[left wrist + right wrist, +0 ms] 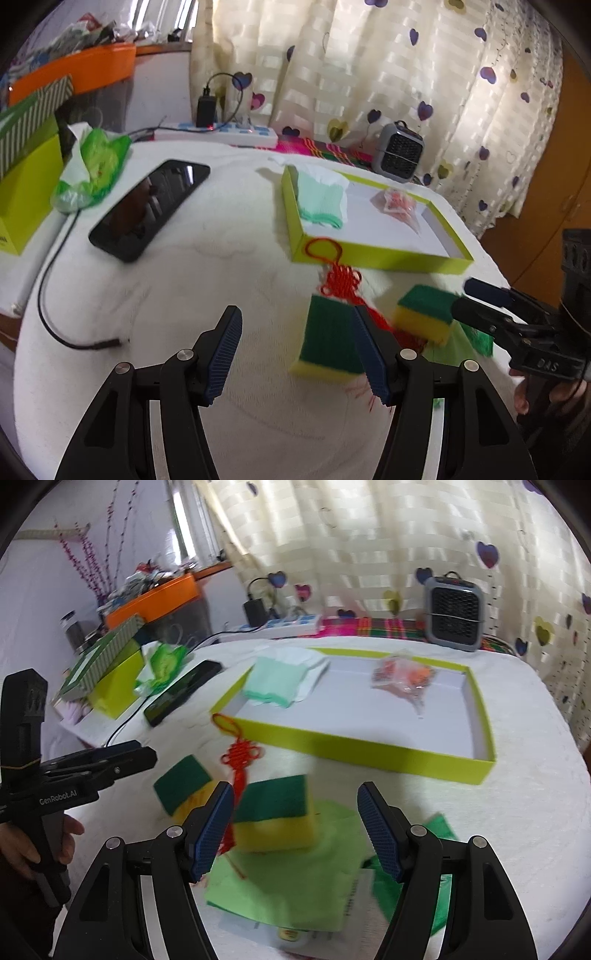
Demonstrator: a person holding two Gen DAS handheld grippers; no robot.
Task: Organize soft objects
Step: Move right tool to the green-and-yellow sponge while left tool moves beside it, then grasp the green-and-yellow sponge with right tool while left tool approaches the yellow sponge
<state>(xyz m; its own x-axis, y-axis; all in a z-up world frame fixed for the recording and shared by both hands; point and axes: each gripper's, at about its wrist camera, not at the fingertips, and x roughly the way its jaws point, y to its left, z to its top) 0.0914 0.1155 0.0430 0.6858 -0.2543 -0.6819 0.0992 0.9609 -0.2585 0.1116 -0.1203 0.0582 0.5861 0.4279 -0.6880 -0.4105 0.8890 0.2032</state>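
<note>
Two green-and-yellow sponges lie on the white cloth in front of the lime tray (369, 258) (369, 751). The left sponge (328, 336) (183, 786) sits just ahead of my left gripper (299, 354), close to its right finger and untouched. The right sponge (424, 314) (273, 812) rests on a light green cloth (295, 878), ahead of my right gripper (297, 830) and nearer its left finger. Both grippers are open and hold nothing. A red knot tassel (340, 277) (240, 753) lies between the sponges. In the tray are a folded mint cloth (321, 199) (277, 679) and an orange packet (395, 201) (402, 677).
A black phone (147, 206) (181, 692) and a loose cable (55, 325) lie left of the tray. A green tissue pack (92, 166), lime boxes (26, 192), a power strip (221, 131) and a small grey heater (400, 151) (452, 613) ring the back. A hand (22, 845) holds the other gripper.
</note>
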